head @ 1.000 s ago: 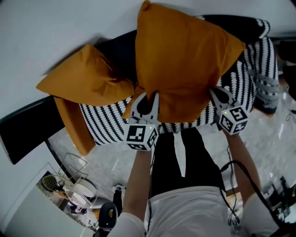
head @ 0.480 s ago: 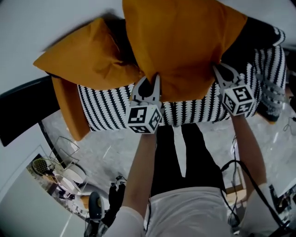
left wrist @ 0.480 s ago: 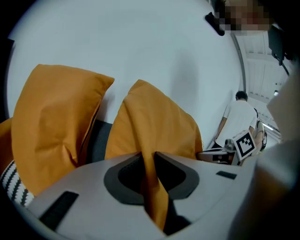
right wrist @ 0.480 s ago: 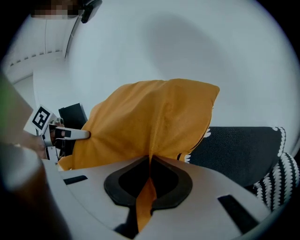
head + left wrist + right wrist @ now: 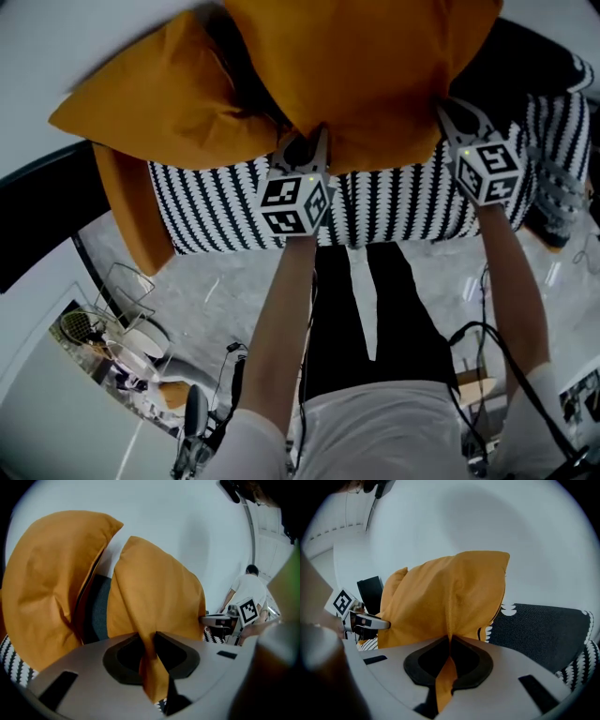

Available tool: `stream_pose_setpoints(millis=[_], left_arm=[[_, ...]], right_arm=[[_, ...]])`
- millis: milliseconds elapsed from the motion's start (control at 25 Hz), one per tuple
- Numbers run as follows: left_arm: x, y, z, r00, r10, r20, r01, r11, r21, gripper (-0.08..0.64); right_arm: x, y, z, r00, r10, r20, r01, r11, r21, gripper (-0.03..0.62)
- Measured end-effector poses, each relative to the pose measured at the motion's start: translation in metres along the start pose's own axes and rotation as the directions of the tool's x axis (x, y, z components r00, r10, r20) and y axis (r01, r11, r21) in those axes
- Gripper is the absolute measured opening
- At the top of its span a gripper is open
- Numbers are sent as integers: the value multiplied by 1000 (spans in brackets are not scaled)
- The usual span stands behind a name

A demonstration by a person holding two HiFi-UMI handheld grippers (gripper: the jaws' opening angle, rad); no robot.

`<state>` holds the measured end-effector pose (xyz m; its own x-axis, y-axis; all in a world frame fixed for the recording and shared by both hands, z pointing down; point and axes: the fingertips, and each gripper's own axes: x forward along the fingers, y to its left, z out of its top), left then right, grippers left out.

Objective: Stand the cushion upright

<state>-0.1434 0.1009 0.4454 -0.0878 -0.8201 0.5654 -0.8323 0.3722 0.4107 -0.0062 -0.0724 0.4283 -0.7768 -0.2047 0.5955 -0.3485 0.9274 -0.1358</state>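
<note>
Both grippers hold a big orange cushion [image 5: 366, 66] upright over the striped sofa seat [image 5: 216, 202] by its lower edge. My left gripper [image 5: 309, 141] is shut on a fold of fabric near the lower left corner, and orange cloth [image 5: 154, 602] runs down between its jaws [image 5: 151, 641]. My right gripper [image 5: 448, 111] is shut on the lower right corner, where the cushion [image 5: 445, 597] narrows into a pinched seam [image 5: 450, 641]. The cushion's top is cut off in the head view.
A second orange cushion [image 5: 150, 112] leans at the left against the dark sofa back [image 5: 539, 625], close beside the held one [image 5: 47, 583]. An orange cloth [image 5: 131, 216] hangs off the seat's left end. A wire rack [image 5: 131, 309] and cables [image 5: 478, 347] lie on the marble floor.
Both grippers, still shut on the cushion's lower edge, have carried it lower and farther in over the striped seat. Its top has slid out of the head view.
</note>
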Motion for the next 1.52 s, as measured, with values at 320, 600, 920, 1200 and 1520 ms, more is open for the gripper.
stream_pose_setpoints(millis=[320,600,920,1200,1520], left_arm=[[38,24,-21,994,40,-99,-44,998,-34,126],[33,50,-21,980,43,-193,-53,997,-48,226],[29,76,-33,928,47,-369,0,992,127,235],[-6,78,5,943,76,-323,36,944,327,107],[-78,49,65,969,-12,-246,90,947,307,18]], right_arm=[[15,-9,-17,1000,-5,3,5,1000,-4,44],[20,-9,-18,998,-30,-59,34,997,69,126],[6,-23,-17,993,-40,-107,57,986,157,153],[-27,13,7,994,-43,-101,61,982,177,152],[-75,67,55,998,-58,-15,60,968,245,84]])
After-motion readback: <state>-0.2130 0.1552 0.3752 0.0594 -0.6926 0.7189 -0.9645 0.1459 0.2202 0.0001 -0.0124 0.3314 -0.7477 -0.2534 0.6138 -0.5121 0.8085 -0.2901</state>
